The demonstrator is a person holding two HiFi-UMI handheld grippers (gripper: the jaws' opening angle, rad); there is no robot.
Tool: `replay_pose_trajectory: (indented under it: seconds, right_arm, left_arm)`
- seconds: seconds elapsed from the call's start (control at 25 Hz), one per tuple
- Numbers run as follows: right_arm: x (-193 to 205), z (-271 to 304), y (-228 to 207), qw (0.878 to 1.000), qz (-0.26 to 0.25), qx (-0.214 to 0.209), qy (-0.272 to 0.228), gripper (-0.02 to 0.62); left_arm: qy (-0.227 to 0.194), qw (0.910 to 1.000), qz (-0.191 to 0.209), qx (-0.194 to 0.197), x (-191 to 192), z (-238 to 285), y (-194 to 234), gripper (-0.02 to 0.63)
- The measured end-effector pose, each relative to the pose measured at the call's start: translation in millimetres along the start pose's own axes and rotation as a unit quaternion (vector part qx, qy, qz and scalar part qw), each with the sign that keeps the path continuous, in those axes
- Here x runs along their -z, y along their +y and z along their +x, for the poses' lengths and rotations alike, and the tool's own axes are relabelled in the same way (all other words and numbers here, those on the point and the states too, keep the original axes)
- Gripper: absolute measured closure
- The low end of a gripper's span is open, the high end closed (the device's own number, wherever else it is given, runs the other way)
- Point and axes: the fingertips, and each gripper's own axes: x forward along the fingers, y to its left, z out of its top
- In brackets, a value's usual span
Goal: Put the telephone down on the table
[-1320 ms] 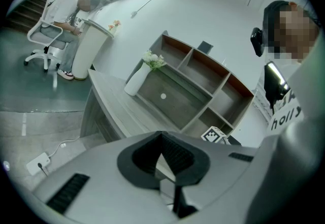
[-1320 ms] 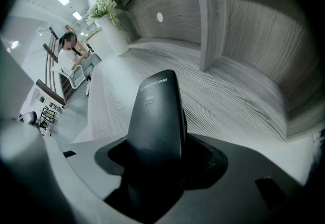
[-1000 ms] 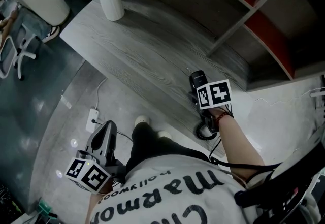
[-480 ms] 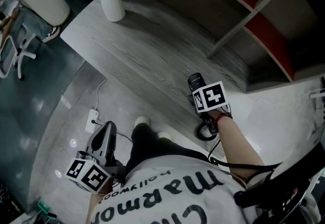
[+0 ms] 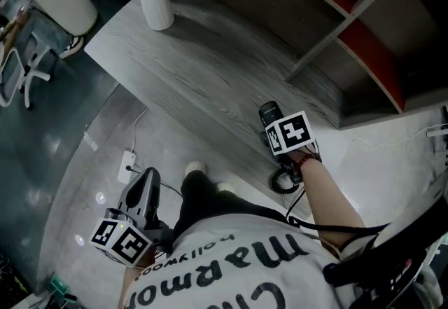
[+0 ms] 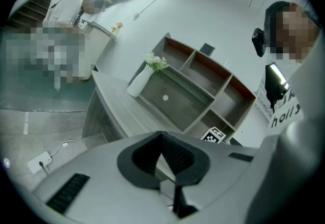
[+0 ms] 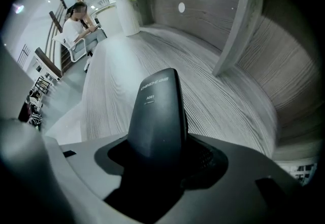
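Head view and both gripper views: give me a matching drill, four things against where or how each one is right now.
Things:
1. telephone
2. vase
3. left gripper
4. power strip

Places or states:
A. lying on the floor
B. shut, nothing in it
C. standing at the far left end of the table
D. clamped in the right gripper

Pairs: 1-D, 2-C, 3-B, 4-A.
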Motion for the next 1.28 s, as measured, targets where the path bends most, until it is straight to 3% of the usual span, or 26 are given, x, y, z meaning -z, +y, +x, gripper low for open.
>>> replay_pose_trajectory:
  seconds: [0.44,1.0,1.2,1.28]
  right_arm:
    - [3,-1,3,0.998,-0.055,-0.010,-0.004,0.311]
    - [4,-1,5,0.996,-0.079,-0.023,-0.016,0.307]
    - [4,-3,3,0.996,-0.086,-0.009,-0.022,0.301]
    - [2,-4,1,0.995,-0.094,0.003,-0.028,0.267]
  left_arm:
    - [-0.002,1.0000,0.000,0.002,1,-4,1,0.597]
    - [-0.014,0.9999,-0.002,0.003,5,-12,-7,0.597]
    - [-0.022,0.9998,-0.001,0.001,8,-19,-10,0.597]
    - [-0.026,0.9997,-0.004,-0.004,10,-23,-10,0.597]
